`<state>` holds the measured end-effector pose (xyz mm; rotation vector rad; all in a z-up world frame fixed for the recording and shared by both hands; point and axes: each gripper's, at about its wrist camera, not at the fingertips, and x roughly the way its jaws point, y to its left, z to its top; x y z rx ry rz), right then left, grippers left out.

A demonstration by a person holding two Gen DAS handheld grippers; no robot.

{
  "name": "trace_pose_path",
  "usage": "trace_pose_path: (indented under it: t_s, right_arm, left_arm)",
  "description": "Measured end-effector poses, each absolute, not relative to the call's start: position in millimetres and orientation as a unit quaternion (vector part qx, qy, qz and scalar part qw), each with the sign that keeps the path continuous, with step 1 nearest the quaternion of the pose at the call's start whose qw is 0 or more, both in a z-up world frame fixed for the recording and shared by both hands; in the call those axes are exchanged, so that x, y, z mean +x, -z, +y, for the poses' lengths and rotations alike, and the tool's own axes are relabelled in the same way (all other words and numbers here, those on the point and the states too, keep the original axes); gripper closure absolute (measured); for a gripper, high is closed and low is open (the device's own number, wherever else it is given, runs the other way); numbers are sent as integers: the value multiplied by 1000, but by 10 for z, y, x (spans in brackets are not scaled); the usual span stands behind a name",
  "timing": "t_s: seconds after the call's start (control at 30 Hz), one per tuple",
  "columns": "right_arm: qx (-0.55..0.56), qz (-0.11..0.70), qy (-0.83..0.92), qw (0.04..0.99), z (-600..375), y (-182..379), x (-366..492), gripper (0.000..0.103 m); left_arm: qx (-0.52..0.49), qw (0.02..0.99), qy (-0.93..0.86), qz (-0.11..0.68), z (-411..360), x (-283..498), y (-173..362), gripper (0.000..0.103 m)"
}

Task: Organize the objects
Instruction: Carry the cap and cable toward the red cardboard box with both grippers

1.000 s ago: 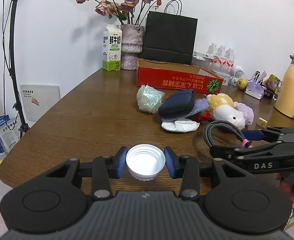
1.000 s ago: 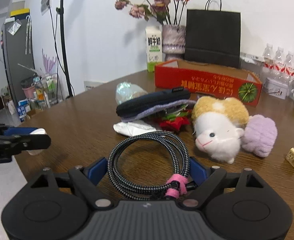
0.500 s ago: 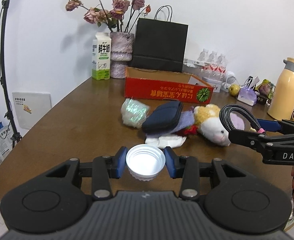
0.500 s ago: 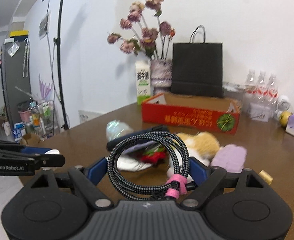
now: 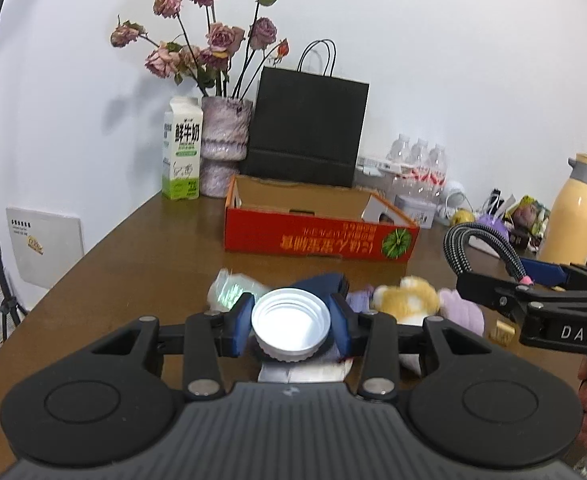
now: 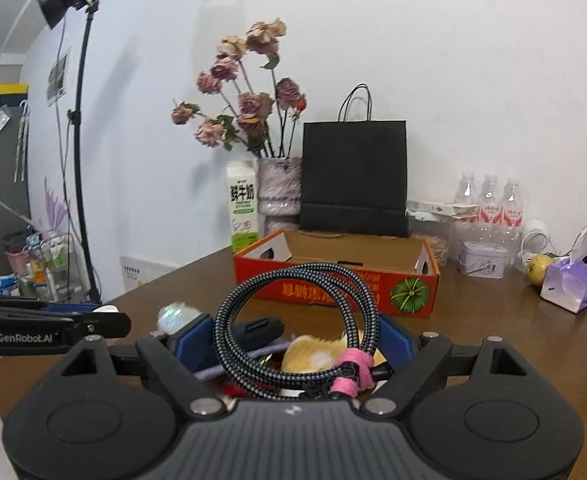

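Here, white ribbed cap (open side up), braided coiled cable

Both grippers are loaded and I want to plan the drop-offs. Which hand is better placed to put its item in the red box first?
Probably the right. Its gripper holds the cable almost straight before the red box; the left gripper with the cap looks farther back.

home room: flower vase, milk carton.
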<state>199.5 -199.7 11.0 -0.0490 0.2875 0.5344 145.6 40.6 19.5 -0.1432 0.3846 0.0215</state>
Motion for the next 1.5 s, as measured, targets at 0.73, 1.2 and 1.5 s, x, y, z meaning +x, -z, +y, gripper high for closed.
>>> trace_pose_path:
  t_s: [0.73, 1.2, 1.5]
  right_arm:
    - [-9, 148, -228, 962, -1781, -195, 2791, 17]
    - [-2, 136, -204, 969, -1558, -338, 3393, 17]
    - [-3, 114, -194, 974, -1416, -436, 3740, 17]
  left_arm:
    - [-70, 984, -15, 164, 323, 2401, -476, 62]
    - [-87, 984, -37, 154, 397, 3094, -662, 62]
    - [-114, 981, -50, 149, 513, 3468, -674, 62]
